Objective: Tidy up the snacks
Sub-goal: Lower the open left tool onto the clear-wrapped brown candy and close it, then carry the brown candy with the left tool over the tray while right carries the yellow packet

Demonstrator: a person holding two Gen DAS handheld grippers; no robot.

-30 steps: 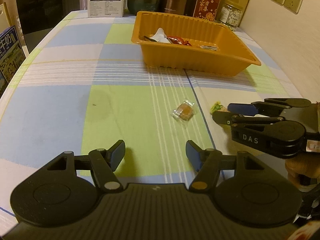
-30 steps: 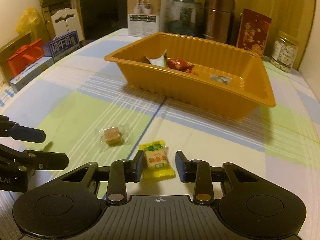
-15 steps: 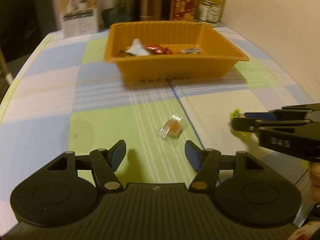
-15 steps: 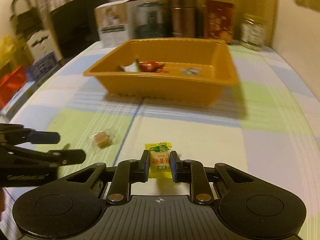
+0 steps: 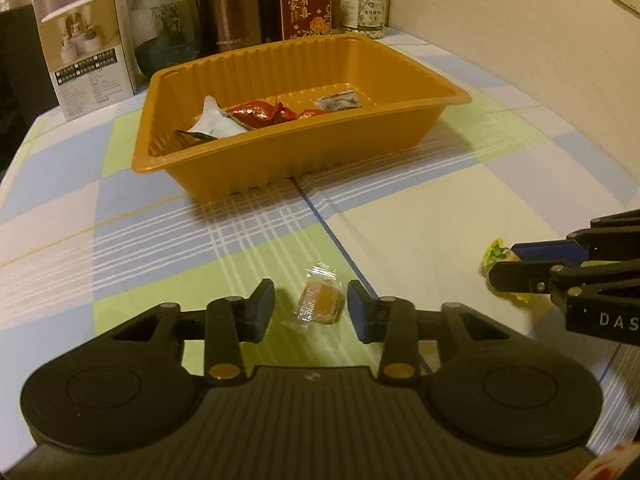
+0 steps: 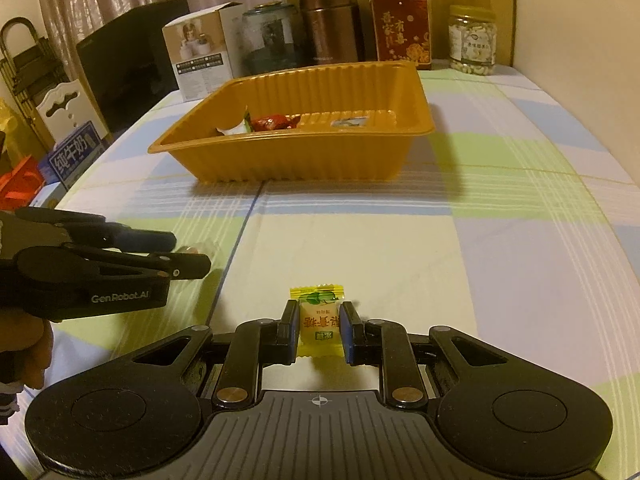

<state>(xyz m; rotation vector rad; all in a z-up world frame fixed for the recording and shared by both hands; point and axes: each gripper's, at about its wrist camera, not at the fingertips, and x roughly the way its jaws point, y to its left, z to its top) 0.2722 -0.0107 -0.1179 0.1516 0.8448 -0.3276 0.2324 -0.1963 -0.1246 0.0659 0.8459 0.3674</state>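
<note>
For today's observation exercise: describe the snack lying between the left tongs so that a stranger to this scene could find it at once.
Start at the big orange tray on the checked tablecloth. In front of it, on a green square, a small clear-wrapped snack lies between the open left tongs. Its amber-brown block in see-through film sets it apart from the yellow printed candy gripped by the right tongs.

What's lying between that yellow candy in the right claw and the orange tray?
Nothing: in the right wrist view, only bare checked tablecloth stretches from the yellow candy, gripped by the right gripper, to the orange tray.
</note>
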